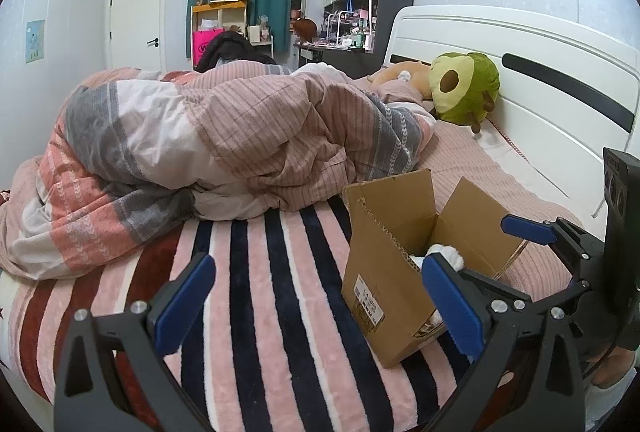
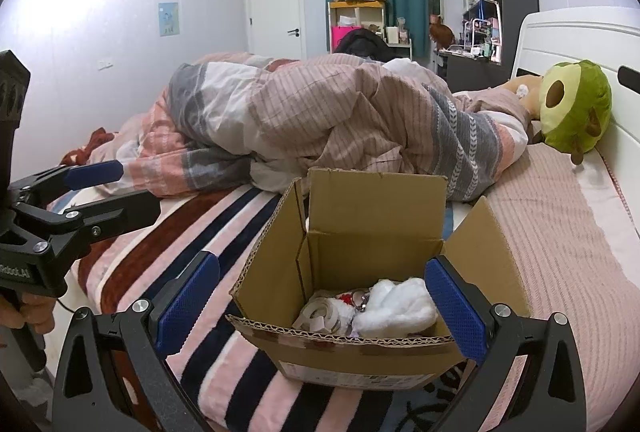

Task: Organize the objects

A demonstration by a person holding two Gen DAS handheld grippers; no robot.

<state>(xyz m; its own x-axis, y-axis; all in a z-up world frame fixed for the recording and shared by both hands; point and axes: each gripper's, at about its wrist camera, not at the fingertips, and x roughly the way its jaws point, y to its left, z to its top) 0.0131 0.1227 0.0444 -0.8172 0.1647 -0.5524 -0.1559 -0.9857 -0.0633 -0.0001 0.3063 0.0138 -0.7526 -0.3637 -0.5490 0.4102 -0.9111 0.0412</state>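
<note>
Through my left wrist camera, my left gripper (image 1: pixel 316 300) hangs over the striped fleece blanket (image 1: pixel 256 296) with its blue pads spread wide and nothing between them. The cardboard box (image 1: pixel 384 272) stands on the blanket just ahead, its near corner partly hidden behind my right-hand pad; its flaps stand up, and a bit of white fluffy toy (image 1: pixel 448 254) peeks over the rim. At the right edge I see my right gripper (image 1: pixel 560 232) side-on beyond the box, pads apart. Behind the box a rumpled striped duvet (image 1: pixel 224 136) is heaped across the bed, blocking the way to the far side. An avocado plush (image 1: pixel 464 88) leans on the white headboard (image 1: pixel 520 72), with a peach-coloured plush (image 1: pixel 400 72) just beside it.

Through my right wrist camera, my right gripper (image 2: pixel 320 304) sits wide open, one pad on each side of the open box (image 2: pixel 360 232), holding nothing. Inside the box lie the white fluffy toy (image 2: pixel 396 306), a roll of tape (image 2: pixel 320 312) and something small, red and shiny that I cannot make out. My left gripper (image 2: pixel 108 188) reaches in from the left, pads apart and empty, my hand (image 2: pixel 28 312) on its handle. The duvet (image 2: pixel 340 120) lies right behind the box's back flap, and the avocado plush (image 2: pixel 572 108) rests against the headboard (image 2: pixel 580 28).
</note>
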